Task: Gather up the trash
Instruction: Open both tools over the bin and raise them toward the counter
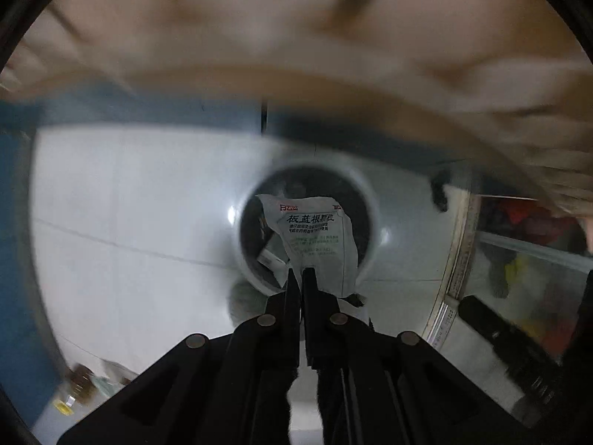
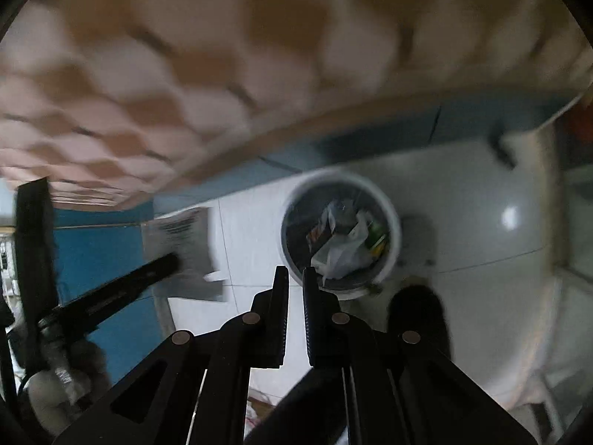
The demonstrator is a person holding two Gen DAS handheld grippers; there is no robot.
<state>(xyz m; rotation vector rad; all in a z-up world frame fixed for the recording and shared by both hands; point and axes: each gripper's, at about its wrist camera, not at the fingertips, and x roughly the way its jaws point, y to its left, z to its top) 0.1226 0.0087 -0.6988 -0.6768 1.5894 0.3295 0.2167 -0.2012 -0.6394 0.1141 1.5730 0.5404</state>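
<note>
Left gripper (image 1: pixel 300 272) is pinching a sachet (image 1: pixel 315 237) right over the bin (image 1: pixel 365 185). Right gripper (image 2: pixel 295 272) is pressed together on nothing, near the bin's rim. A sideways release could flutter the sachet onto the floor (image 1: pixel 129 204) beside the bin.

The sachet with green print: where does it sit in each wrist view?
Left wrist: sachet at centre, pinched by the left gripper, in front of the bin's mouth.
Right wrist: sachet blurred at mid-left, left of the bin.
Shared landmark: the white round bin.
</note>
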